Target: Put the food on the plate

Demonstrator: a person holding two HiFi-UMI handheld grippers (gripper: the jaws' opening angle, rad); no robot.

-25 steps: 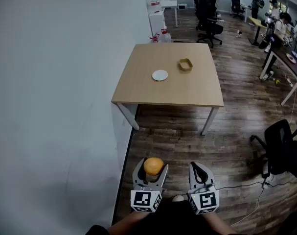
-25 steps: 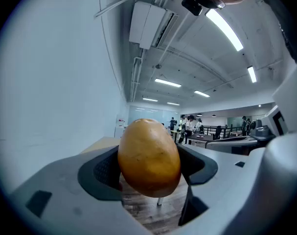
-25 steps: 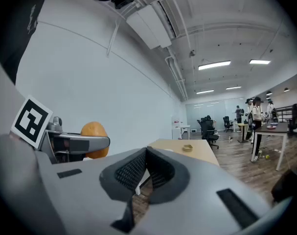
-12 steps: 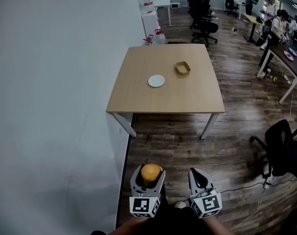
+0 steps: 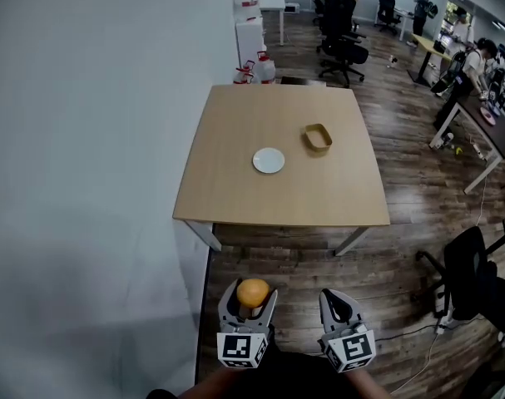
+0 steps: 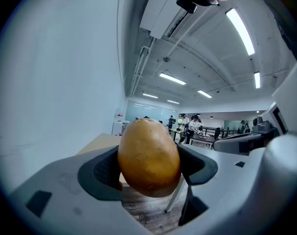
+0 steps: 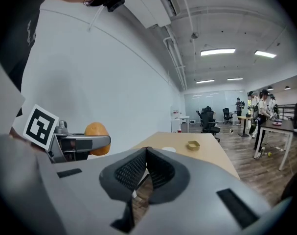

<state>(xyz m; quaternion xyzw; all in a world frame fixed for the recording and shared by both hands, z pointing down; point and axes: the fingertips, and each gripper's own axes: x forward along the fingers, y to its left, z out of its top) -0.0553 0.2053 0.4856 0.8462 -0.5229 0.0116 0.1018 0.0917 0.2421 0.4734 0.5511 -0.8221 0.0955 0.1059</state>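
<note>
At my waist, well short of the table: left gripper is clamped on the food, an egg-shaped, tan-orange piece. Both pads press its flanks, and it stands proud of them above and in front. Right gripper has its jaws pressed together with nothing between them.

Plate lies about mid-table, a little left of centre and well apart from me. It is white, small and bare. A tan dish sits to its right and further back, not touching it.

Step in hand, as I judge it: carry the food across to the plate.
- Hold the squeeze even, since a rounded skin could slip out forward.
- Cross the near edge high enough to clear it, then come down over the plate's middle.
- Ease off only once the food rests on the plate; let go from any height and it may roll off.

Room:
- Wall runs close along my left and the table's left edge, so there is little slack there.
- Near edge is open between the legs.
- Bare tabletop lies all round the plate.
- Chair and a floor cable are off to my right, apart from my line.
</note>
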